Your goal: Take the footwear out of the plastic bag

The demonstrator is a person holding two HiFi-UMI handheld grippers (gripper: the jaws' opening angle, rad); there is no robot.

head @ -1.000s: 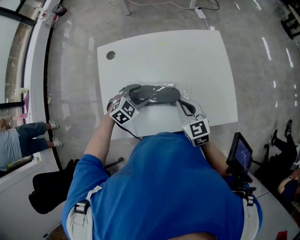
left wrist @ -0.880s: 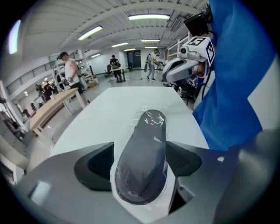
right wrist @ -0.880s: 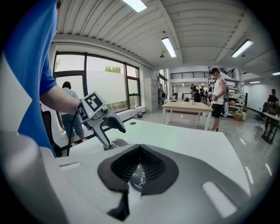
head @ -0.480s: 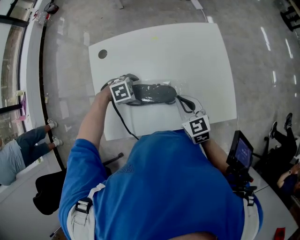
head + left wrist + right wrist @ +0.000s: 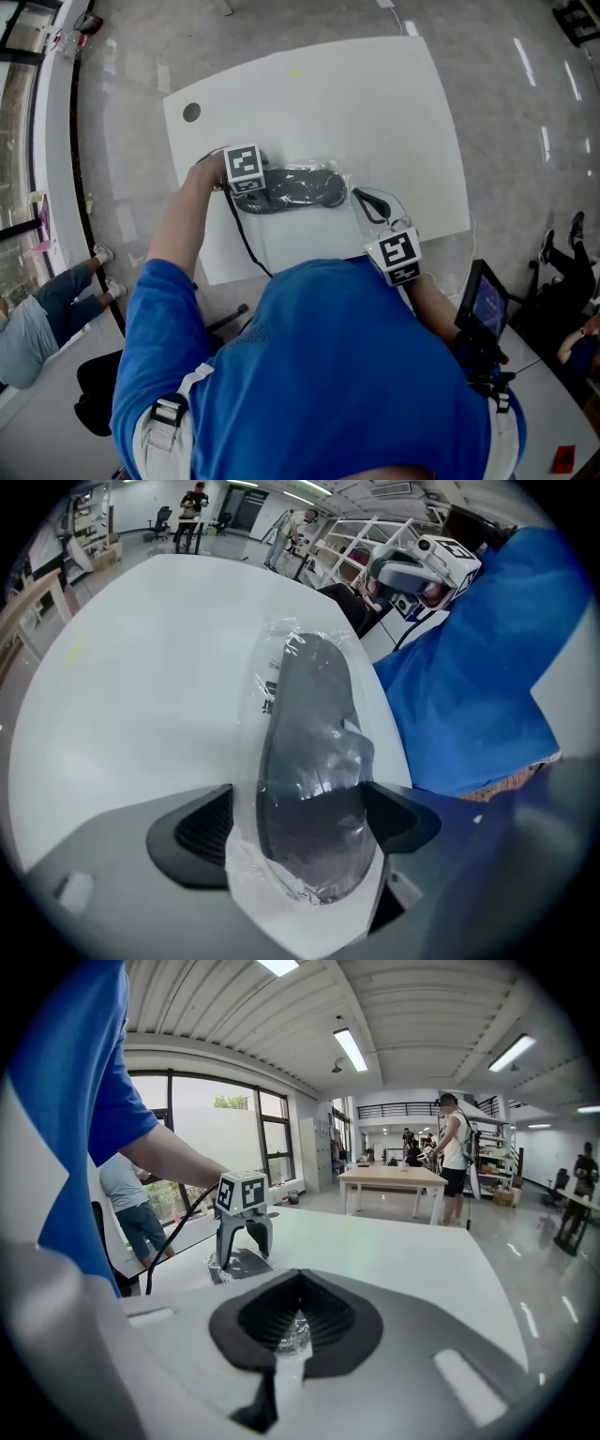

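No words or numbers can be read. In the left gripper view, small dark print (image 5: 270,688) on the plastic bag (image 5: 309,752), just above the frame's middle, is too small to make out. The marker cube (image 5: 244,161) left of centre in the head view bears only black-and-white squares.

Our left arm (image 5: 183,234) is stretched out. Our left claw (image 5: 298,822) has its jaws wide apart, with the shoe (image 5: 314,752) between them. Our right claw (image 5: 286,1321), close to our tummy, pinches the plastic bag (image 5: 293,1335) tight.
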